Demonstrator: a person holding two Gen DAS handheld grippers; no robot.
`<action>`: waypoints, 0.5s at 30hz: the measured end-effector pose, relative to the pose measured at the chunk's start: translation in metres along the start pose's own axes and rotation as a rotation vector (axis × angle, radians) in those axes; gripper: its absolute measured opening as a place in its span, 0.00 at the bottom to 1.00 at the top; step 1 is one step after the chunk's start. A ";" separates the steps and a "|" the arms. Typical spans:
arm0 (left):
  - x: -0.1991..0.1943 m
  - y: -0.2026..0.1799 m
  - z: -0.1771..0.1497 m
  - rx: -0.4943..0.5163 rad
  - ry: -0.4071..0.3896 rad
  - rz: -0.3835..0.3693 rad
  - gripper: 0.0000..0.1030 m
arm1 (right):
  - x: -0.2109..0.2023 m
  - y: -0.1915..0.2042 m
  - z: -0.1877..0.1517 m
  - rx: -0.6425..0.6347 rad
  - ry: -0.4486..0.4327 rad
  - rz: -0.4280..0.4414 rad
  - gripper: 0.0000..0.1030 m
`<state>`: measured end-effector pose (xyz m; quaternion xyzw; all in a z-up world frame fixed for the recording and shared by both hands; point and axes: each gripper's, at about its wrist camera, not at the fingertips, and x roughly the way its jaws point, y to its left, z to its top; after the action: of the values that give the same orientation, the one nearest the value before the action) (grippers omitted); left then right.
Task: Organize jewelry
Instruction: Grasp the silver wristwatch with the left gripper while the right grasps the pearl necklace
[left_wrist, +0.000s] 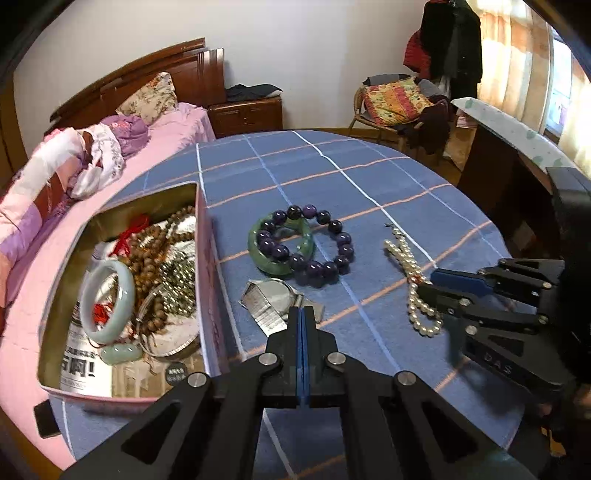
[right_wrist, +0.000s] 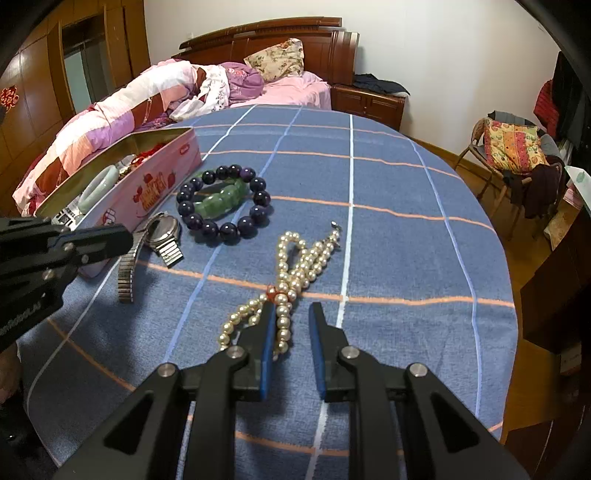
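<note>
A pink tin box (left_wrist: 207, 236) (right_wrist: 147, 192) holds a pale jade bangle (left_wrist: 107, 299), brown bead strings (left_wrist: 155, 243) and other pieces. On the blue checked cloth lie a green jade bangle (left_wrist: 275, 264) under a purple bead bracelet (left_wrist: 317, 269) (right_wrist: 221, 199), a silver watch (left_wrist: 273, 299) (right_wrist: 162, 229) and a pearl necklace (left_wrist: 413, 277) (right_wrist: 291, 273). My left gripper (left_wrist: 301, 314) is shut and empty, its tips just above the watch. My right gripper (right_wrist: 293, 310) is open, its jaws around the near part of the pearl necklace.
A bed with pink bedding (right_wrist: 155, 96) lies behind the table on the left. A wooden nightstand (left_wrist: 245, 114) stands by the wall. A chair piled with clothes (right_wrist: 517, 155) is to the right. The table edge (right_wrist: 509, 280) curves off on the right.
</note>
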<state>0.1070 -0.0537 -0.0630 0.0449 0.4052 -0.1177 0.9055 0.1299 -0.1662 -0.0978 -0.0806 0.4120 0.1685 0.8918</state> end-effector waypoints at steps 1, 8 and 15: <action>0.000 0.001 -0.001 -0.006 0.003 -0.005 0.00 | 0.000 0.000 0.000 0.001 0.000 0.001 0.21; 0.015 0.012 -0.003 -0.083 0.062 -0.009 0.00 | -0.001 0.001 0.001 -0.001 -0.003 -0.001 0.21; 0.013 0.016 -0.005 -0.102 0.064 0.014 0.00 | -0.001 0.003 0.002 -0.005 -0.006 -0.004 0.21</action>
<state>0.1160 -0.0401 -0.0765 0.0052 0.4391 -0.0890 0.8940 0.1293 -0.1637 -0.0958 -0.0828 0.4087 0.1680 0.8932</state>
